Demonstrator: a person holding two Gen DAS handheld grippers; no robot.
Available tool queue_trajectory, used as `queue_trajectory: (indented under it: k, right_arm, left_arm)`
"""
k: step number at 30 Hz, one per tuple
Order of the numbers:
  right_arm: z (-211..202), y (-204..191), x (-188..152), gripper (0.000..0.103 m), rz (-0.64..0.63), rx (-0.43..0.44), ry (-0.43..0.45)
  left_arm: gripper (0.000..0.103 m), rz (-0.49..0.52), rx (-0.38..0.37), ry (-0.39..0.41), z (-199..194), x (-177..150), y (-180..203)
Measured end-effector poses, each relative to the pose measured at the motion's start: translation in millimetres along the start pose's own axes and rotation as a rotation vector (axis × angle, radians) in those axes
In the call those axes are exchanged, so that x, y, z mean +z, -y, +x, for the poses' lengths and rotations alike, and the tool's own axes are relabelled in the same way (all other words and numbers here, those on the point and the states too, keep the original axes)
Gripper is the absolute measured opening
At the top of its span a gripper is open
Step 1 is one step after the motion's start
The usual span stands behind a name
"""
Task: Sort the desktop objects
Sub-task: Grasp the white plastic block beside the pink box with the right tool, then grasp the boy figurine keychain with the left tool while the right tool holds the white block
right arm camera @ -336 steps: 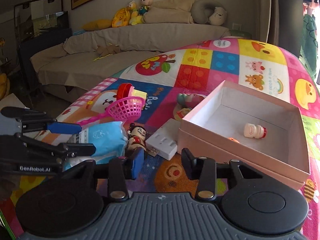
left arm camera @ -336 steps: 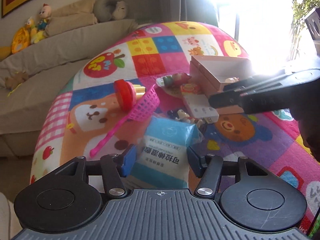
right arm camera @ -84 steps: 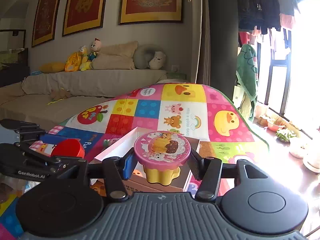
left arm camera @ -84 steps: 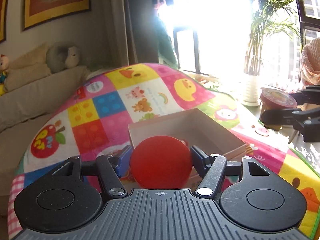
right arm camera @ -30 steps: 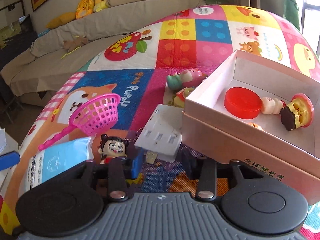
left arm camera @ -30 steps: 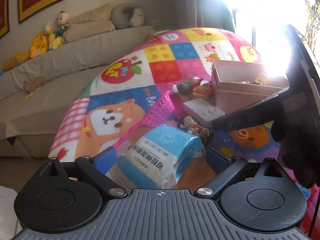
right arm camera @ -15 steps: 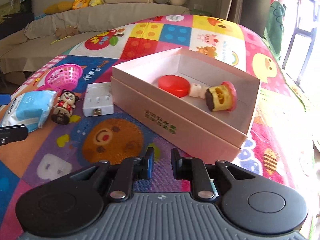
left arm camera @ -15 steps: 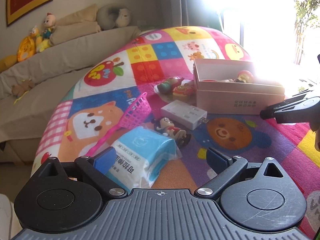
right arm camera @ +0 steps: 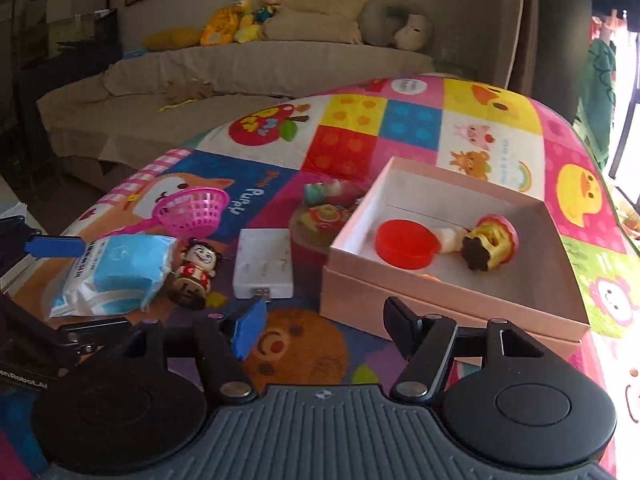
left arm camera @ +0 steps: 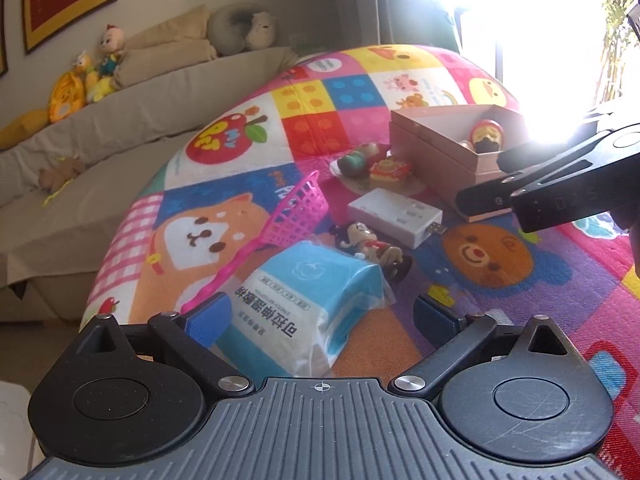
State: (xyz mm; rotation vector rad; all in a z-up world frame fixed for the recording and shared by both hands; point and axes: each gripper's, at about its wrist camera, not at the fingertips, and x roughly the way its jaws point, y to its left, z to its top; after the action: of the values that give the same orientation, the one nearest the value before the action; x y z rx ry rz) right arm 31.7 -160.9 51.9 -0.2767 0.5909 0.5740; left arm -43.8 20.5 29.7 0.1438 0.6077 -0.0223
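Toys and oddments lie scattered over a bright cartoon play mat (right arm camera: 420, 128), with a long beige sofa (right arm camera: 240, 72) behind it. Biggest on the mat is the open pink box (right arm camera: 440, 304), far right, holding a red disc (right arm camera: 404, 244), a small pale figure and a yellow-and-pink toy (right arm camera: 492, 244) lying on its side. Next down in size, the blue-and-white tissue pack (left arm camera: 304, 308) lies near left, between the widely spread fingers of the left gripper (left arm camera: 322, 314), which grips nothing. A pink mesh scoop (left arm camera: 296, 212) rests beyond the pack, its handle running toward the gripper. The white adapter block (left arm camera: 394, 214) sits just left of the box, and a little doll figurine (left arm camera: 368, 246) lies between the adapter and the pack. The right gripper (right arm camera: 324, 328) hovers near the box's front wall, jaws well apart and empty.
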Motion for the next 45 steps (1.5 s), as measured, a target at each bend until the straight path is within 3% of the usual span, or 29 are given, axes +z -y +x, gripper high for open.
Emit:
queue_trajectory:
  k: [5,10,14,25,28,31,33,35,38,42,45]
  right_arm:
    - [49,-32,39,0.058,-0.062,0.001,-0.025]
    - [108,-32,59,0.057,0.003,-0.037,-0.123]
    - [125,-31,54,0.049,0.014,-0.01,-0.189]
    - [30,-32,-10,0.048,-0.097,0.099,-0.189]
    - [4,-18,-31,0.048,-0.121,0.045,-0.174]
    - [-11,-4,-48,0.053,-0.14,-0.101,-0.131]
    - [-18,9,-56,0.063,-0.105,-0.17,-0.104]
    - [-26,27,-61,0.067,0.003,-0.168,-0.088]
    - [-35,49,-70,0.076,0.162,-0.14,-0.062]
    - [-40,61,-84,0.085,0.279,-0.129,-0.022]
    - [-42,63,-86,0.086,0.306,-0.141,0.005]
  left_arm:
    - [0.1,-0.057,0.018,-0.011,-1,-5,-19]
    - [0.1,-0.088,-0.059,0.025,-14,-7,-25]
    - [0.101,-0.103,-0.139,0.045,-22,-7,-26]
    - [0.101,-0.055,-0.233,0.043,-25,-3,-4]
    - [0.101,-0.053,-0.254,0.031,-19,1,4]
    - [0.101,-0.062,-0.28,0.026,-12,9,14]
    - [0.101,-0.064,-0.319,0.017,-4,12,21]
    - [0.101,-0.062,-0.346,-0.017,6,13,26]
    - [0.101,-0.036,-0.298,-0.057,23,9,29]
    - [0.101,-0.056,-0.197,-0.096,40,12,18]
    - [0.101,-0.097,-0.233,-0.091,43,22,12]
